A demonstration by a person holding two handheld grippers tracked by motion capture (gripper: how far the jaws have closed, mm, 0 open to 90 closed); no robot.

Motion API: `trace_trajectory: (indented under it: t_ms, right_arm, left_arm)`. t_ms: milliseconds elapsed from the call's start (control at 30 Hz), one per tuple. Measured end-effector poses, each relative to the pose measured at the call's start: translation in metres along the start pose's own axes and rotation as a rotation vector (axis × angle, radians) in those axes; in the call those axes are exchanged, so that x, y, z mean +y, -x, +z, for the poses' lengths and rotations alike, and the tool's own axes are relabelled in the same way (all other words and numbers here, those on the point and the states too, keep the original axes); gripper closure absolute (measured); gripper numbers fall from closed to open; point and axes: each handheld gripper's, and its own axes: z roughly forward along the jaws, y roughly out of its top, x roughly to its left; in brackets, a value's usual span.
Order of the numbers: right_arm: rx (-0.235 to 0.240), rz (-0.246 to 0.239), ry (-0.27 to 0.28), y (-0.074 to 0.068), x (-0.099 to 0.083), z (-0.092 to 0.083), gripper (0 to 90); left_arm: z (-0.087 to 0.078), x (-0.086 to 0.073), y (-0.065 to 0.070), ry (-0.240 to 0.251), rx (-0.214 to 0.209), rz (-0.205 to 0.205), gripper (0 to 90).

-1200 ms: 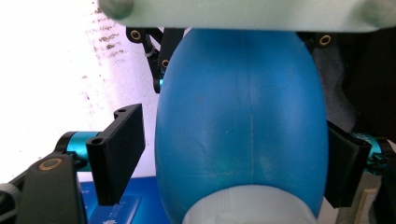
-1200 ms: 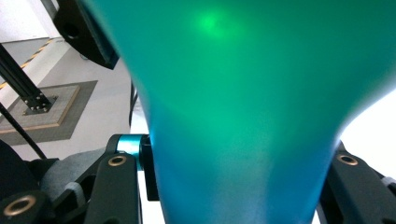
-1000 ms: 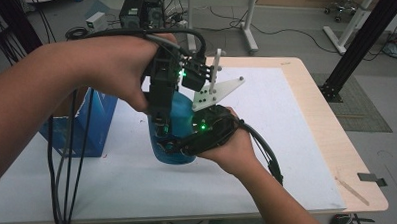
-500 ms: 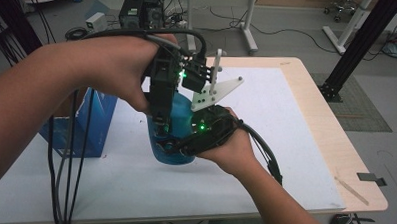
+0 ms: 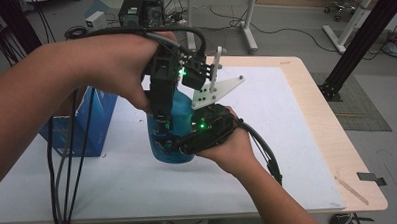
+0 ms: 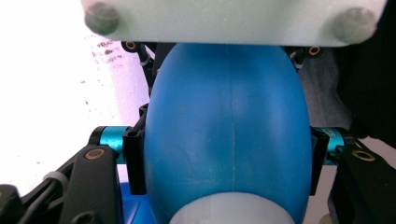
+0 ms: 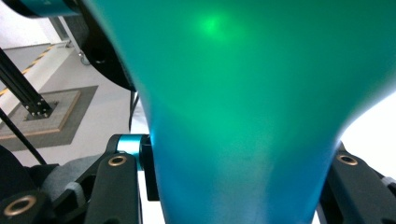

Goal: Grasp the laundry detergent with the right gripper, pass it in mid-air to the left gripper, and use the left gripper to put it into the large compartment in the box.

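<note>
A blue plastic bottle [image 5: 180, 116] stands on the white mat, held by both grippers. My left gripper [image 5: 162, 126] comes down from above. Its jaws have just been closing and now press both sides of the bottle's rounded body [image 6: 229, 135], with a white cap [image 6: 231, 210] close to the camera. My right gripper [image 5: 169, 144] reaches in from the right, low on the bottle. It is shut on the bottle's blue-green body [image 7: 243, 107], which fills the gap between its jaws. A green light glints on that surface.
A blue box [image 5: 93, 121] stands on the table left of the bottle. The white mat [image 5: 271, 114] covers most of the wooden table [image 5: 335, 147]. Cables hang from both grippers. A black frame post [image 5: 361, 42] rises beyond the table's right side.
</note>
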Motion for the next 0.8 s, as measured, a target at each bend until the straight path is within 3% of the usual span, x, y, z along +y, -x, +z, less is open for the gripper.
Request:
trace_trajectory:
  t_ms: [167, 500, 567, 800]
  right_arm:
    - [0.004, -0.007, -0.001, 0.0, 0.0, 0.001, 45.5]
    - [0.008, -0.009, 0.013, -0.001, 0.001, 0.0, 43.1]
    - [-0.008, -0.031, -0.004, -0.003, 0.0, 0.0, 31.6]
    - [-0.047, -0.015, -0.016, 0.0, -0.007, -0.02, 19.4]
  left_arm:
    - [0.001, 0.001, 0.002, -0.024, 0.007, -0.009, 38.8]
    - [-0.003, -0.001, 0.002, -0.012, 0.006, -0.009, 38.8]
    - [-0.004, -0.002, 0.001, -0.008, 0.007, -0.01, 38.7]
    - [-0.01, -0.009, 0.0, -0.008, 0.012, -0.04, 38.7]
